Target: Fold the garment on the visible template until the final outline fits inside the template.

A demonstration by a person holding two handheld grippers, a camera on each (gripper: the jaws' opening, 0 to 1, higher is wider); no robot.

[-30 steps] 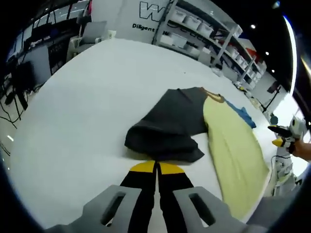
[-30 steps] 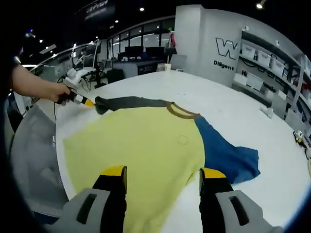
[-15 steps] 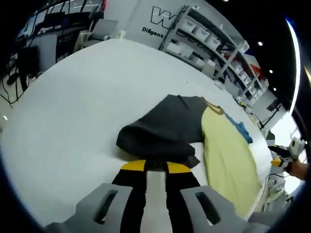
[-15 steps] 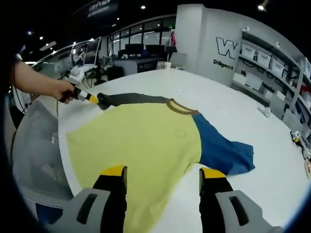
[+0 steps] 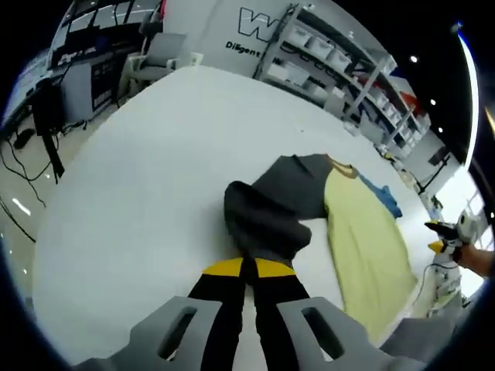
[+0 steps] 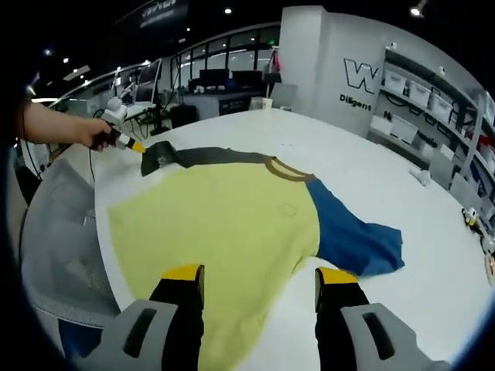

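White round table (image 5: 139,154); left gripper (image 5: 249,267) re-clamped on dark grey sleeve (image 5: 263,220) after a brief release, bunching it just ahead. Yellow-bodied shirt (image 6: 224,224) flat before parted right gripper (image 6: 259,278), fold barely started

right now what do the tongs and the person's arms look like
Both tongs share one design: grey plastic bases with slotted cut-outs, black jaws and yellow tips. The left tongs rise from the bottom of the left gripper view, the right tongs from the bottom of the right gripper view. Seen from afar, the left tool has a white body. The person's hand and forearm are bare, with no sleeve in sight.
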